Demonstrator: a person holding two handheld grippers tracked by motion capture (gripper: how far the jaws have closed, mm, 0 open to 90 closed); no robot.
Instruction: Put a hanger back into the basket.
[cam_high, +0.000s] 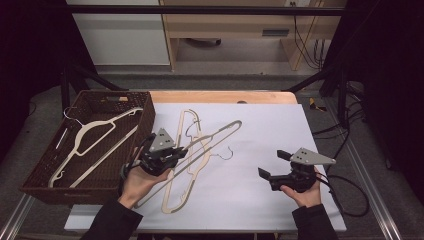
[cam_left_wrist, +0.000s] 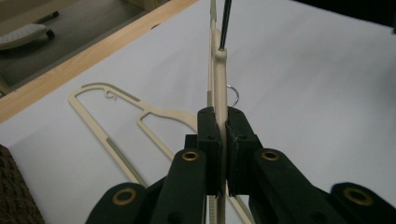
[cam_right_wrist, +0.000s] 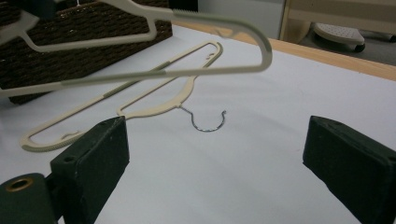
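One hanger (cam_high: 95, 145) sits in the basket (cam_high: 35, 175) — your left gripper (cam_high: 167, 156) pinches a second hanger (cam_high: 220, 135), your right gripper (cam_high: 272, 165) gapes empty, a third hanger (cam_high: 182, 197) waits.

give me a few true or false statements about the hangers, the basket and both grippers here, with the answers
1. The left gripper is shut on a cream hanger. True.
2. The right gripper grips the hanger's wire hook. False: its jaws stand wide open over the white table cover, holding nothing.
3. A second hanger lies flat on the cover. True.
4. The wicker basket holds no hangers. False: white hangers lie inside it.
5. The basket sits at the right end of the table. False: it is at the left end, beside the left gripper.
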